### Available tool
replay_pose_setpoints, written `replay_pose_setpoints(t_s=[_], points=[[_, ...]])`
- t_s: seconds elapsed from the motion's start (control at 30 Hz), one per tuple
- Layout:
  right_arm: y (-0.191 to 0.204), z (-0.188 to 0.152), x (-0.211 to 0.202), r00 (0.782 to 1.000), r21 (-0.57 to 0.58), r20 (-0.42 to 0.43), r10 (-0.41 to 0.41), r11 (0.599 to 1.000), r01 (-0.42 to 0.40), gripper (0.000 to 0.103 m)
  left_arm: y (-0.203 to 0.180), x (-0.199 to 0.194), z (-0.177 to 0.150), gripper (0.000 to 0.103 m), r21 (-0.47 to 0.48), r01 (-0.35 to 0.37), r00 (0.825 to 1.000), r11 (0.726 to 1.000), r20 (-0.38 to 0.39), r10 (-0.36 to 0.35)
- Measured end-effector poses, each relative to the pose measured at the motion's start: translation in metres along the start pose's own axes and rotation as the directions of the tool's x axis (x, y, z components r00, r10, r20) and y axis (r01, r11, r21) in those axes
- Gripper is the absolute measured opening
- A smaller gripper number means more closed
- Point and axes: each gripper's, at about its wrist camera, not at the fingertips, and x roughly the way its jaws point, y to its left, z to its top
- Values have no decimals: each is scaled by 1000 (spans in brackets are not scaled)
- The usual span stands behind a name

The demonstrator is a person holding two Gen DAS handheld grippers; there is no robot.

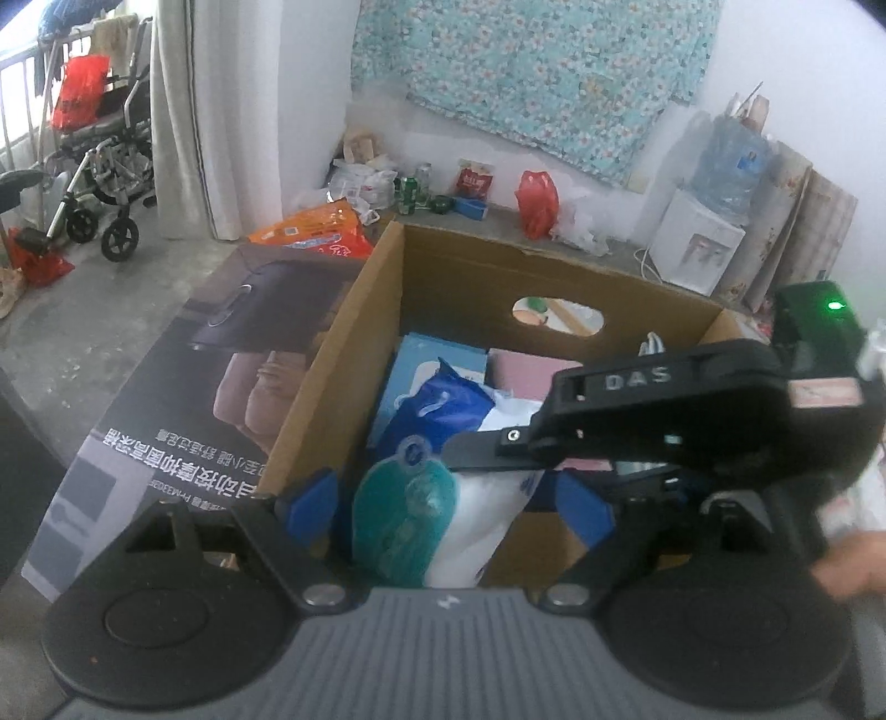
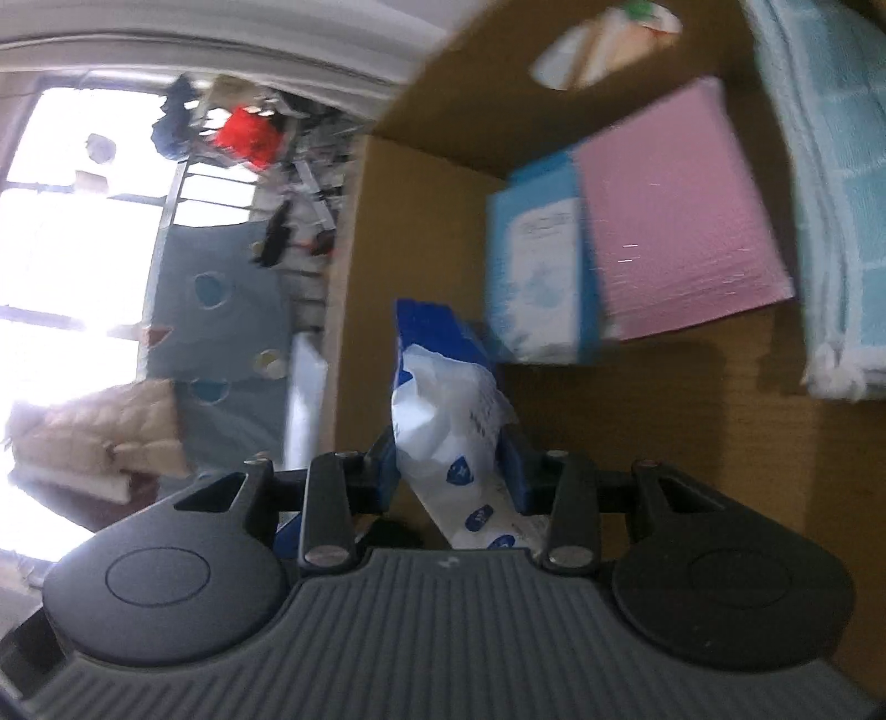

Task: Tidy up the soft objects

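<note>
Both grippers are down at the open cardboard box (image 1: 354,354), and the person's hand (image 1: 853,559) shows blurred at the edge behind the right one.

The right gripper (image 2: 451,471) is clenched on a blue-and-white wipes pack (image 2: 443,399), its 2 blue pads squeezing the soft pack from either side. The jaws are closing a little further on it. The pack stands up between the fingers and pokes forward into the box. Ahead of this gripper and slightly to its right, a light blue pack (image 2: 537,271) stands against a pink pack (image 2: 675,210), the 2 touching side by side. Further right, a folded pale blue towel (image 2: 836,194) lies along the box wall. The oval handle hole (image 2: 603,44) sits in the far wall beyond them.

The left gripper (image 1: 448,504) is spread wide, its blue pads (image 1: 313,507) well apart. Between them is the same pack, with a teal round lid (image 1: 404,515) facing this gripper. The pads do not press on it as far as I can tell. The right gripper's black body crosses just ahead and to the right, over the pack.

To the left of the left gripper, a printed carton (image 1: 183,387) lies flat beside the box. Beyond it, an orange bag (image 1: 315,227) rests on the floor.
</note>
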Motion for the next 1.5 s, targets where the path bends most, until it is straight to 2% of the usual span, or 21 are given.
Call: replay_pose_setpoints(t_s=[0.13, 0.27, 0.4, 0.47, 0.6, 0.7, 0.8, 0.83, 1.0, 1.13, 1.23, 1.33, 1.37, 1.43, 1.5], points=[[-17, 13, 16, 999, 34, -8, -34, 999, 35, 33, 6, 4, -1, 87, -6, 4, 1000, 1000, -9, -4], [-13, 16, 29, 994, -61, -66, -82, 995, 78, 33, 10, -1, 0, 87, -12, 10, 1000, 1000, 3, -10], [-5, 12, 40, 983, -131, -161, -83, 989, 62, 33, 11, -4, -2, 88, 0, 39, 999, 999, -18, -39], [-2, 9, 45, 977, -159, -197, -81, 986, 50, 33, 10, -6, -6, 89, 16, 29, 999, 999, -13, -29], [-4, 4, 53, 963, -160, -261, -65, 987, 23, 34, 9, -10, -13, 89, 24, 43, 999, 999, -27, -42], [-6, 0, 61, 957, -153, -275, -92, 987, 51, 37, 6, -11, -18, 89, 36, 34, 999, 999, -31, -33], [-8, 0, 55, 969, -126, -228, -95, 990, 67, 49, 5, -13, -19, 89, 33, 25, 999, 999, -22, -24], [-10, 2, 52, 974, -105, -210, -87, 992, 66, 57, 5, -14, -19, 89, 29, 29, 999, 999, -21, -29], [-8, 6, 34, 989, -78, -135, -52, 996, 41, 64, 5, -24, -21, 89, 20, 25, 1000, 999, 4, -26], [0, 6, -1, 998, -86, -64, 14, 996, -19, 65, 4, -29, -24, 90, 9, 49, 999, 999, 0, -49], [15, -1, -37, 997, -132, -22, 71, 989, -73, 66, 2, -28, -29, 90, -10, 104, 993, 994, -47, -105], [28, -20, -83, 991, -196, 13, 133, 972, -128, 74, -4, -22, -33, 90, -14, 140, 984, 990, -112, -140], [26, -32, -101, 989, -222, 27, 146, 966, -137, 79, -5, -19, -34, 90, -11, 138, 981, 990, -133, -139], [24, -54, -138, 987, -277, 56, 154, 952, -132, 83, -9, -10, -36, 90, -8, 129, 973, 992, -192, -128], [18, -79, -173, 984, -324, 86, 155, 938, -120, 84, -8, 3, -36, 90, -31, 122, 955, 992, -269, -125]])
